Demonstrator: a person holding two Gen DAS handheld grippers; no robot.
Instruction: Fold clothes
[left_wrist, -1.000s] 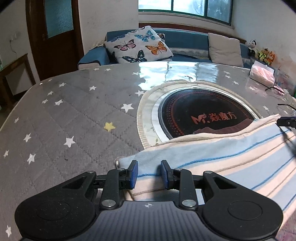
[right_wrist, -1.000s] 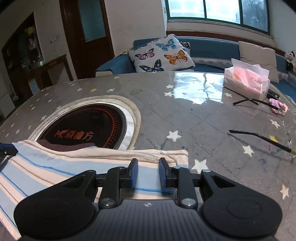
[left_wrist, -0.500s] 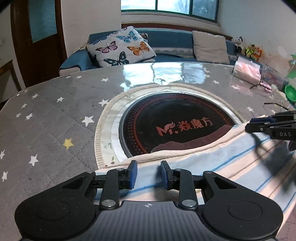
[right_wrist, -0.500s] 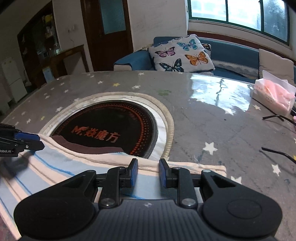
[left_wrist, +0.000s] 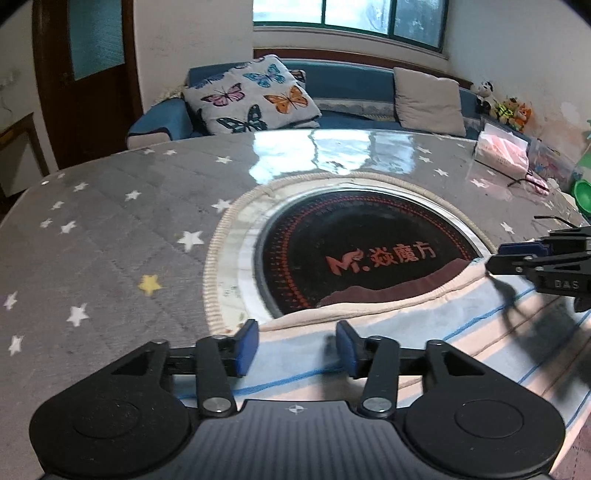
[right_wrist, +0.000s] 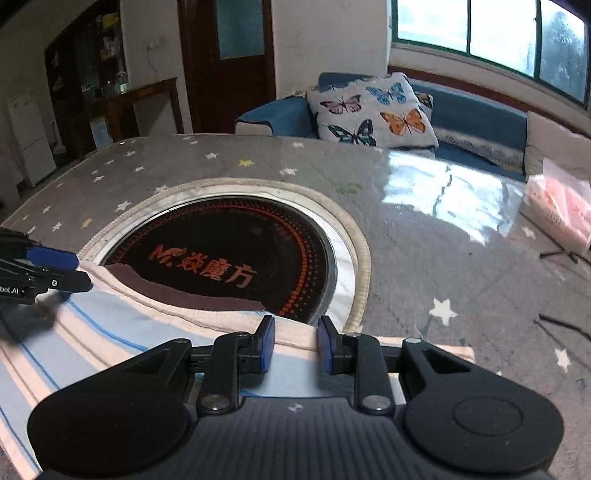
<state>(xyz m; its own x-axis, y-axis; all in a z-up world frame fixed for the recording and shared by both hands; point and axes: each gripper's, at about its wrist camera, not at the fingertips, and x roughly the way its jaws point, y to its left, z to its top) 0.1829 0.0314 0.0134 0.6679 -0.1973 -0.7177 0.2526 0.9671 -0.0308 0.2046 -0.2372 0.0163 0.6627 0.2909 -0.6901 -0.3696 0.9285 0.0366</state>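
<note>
A striped cloth in light blue, cream and white (left_wrist: 424, 325) lies flat on the near part of the round table, its far edge over the black hotplate (left_wrist: 362, 251). It also shows in the right wrist view (right_wrist: 110, 339). My left gripper (left_wrist: 297, 345) is open, its fingers wide apart just above the cloth's left end. My right gripper (right_wrist: 295, 347) is open above the cloth's right end. Each gripper shows at the side of the other view: right gripper (left_wrist: 517, 258), left gripper (right_wrist: 55, 269).
The table has a grey star-print cover (left_wrist: 110, 229) under clear plastic. A pink tissue pack (right_wrist: 557, 210), thin black sticks (right_wrist: 561, 325) and a green bowl (left_wrist: 583, 195) lie at the right. A sofa with a butterfly cushion (left_wrist: 251, 96) stands behind.
Both grippers have moved toward the middle of the cloth. The left gripper's fingers have spread wider. The right gripper's fingers have opened a little.
</note>
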